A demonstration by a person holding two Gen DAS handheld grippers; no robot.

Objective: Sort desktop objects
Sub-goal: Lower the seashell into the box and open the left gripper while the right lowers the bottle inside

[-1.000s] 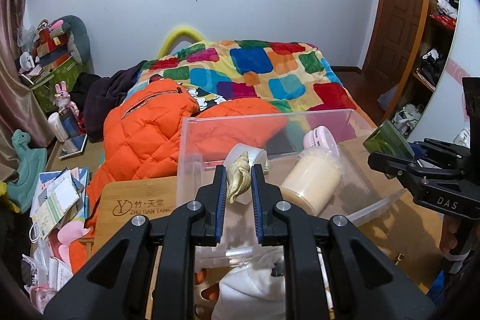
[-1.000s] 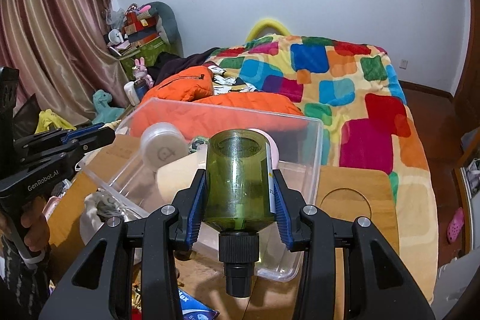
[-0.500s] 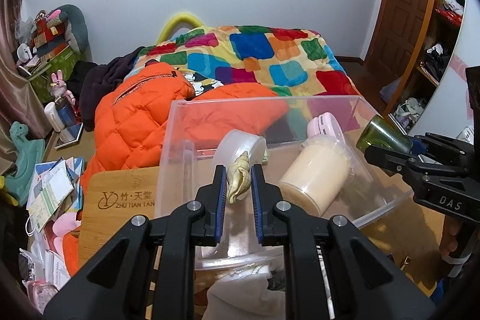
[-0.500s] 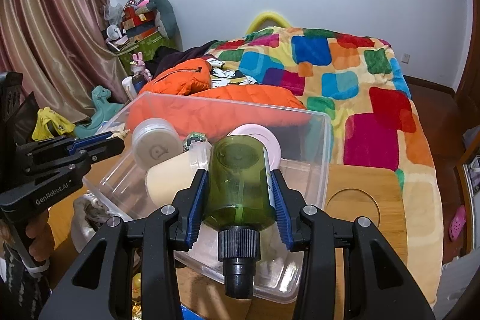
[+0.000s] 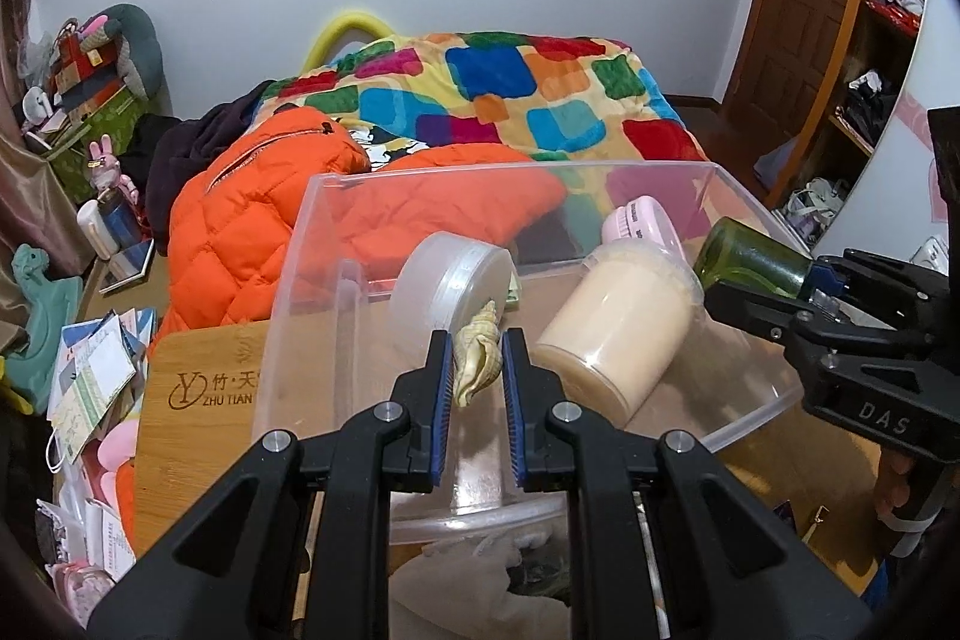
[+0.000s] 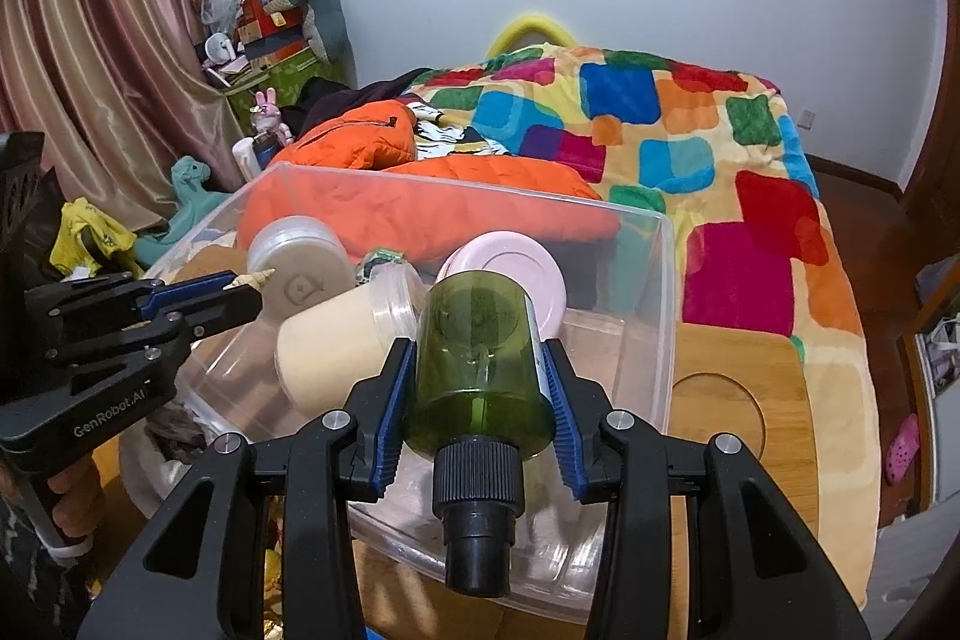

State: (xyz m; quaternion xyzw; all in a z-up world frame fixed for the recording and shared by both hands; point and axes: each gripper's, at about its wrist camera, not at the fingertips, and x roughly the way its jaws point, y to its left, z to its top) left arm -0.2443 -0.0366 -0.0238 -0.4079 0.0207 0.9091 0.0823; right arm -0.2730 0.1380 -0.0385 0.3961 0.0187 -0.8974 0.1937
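My left gripper (image 5: 475, 361) is shut on a beige conch shell (image 5: 477, 361), held above the near left part of a clear plastic bin (image 5: 288, 280). My right gripper (image 6: 478, 376) is shut on a green bottle (image 6: 477, 358) with a black cap, held over the bin's near wall (image 6: 663, 340). The bottle also shows in the left wrist view (image 5: 750, 256). Inside the bin lie a cream jar (image 5: 612, 334), a round clear tub (image 5: 450, 280) and a pink round case (image 5: 639, 232). The shell tip shows in the right wrist view (image 6: 255, 277).
The bin stands on a bamboo table (image 5: 198, 376) with a round recess (image 6: 720, 412). A white cloth (image 5: 480, 586) lies under the near bin edge. Behind are an orange jacket (image 5: 252, 220) and a bed with a colourful blanket (image 5: 510, 94). Clutter sits left of the table (image 5: 90, 370).
Both grippers have moved forward over the bin with their objects still held. The bin and its contents look larger and closer in both views.
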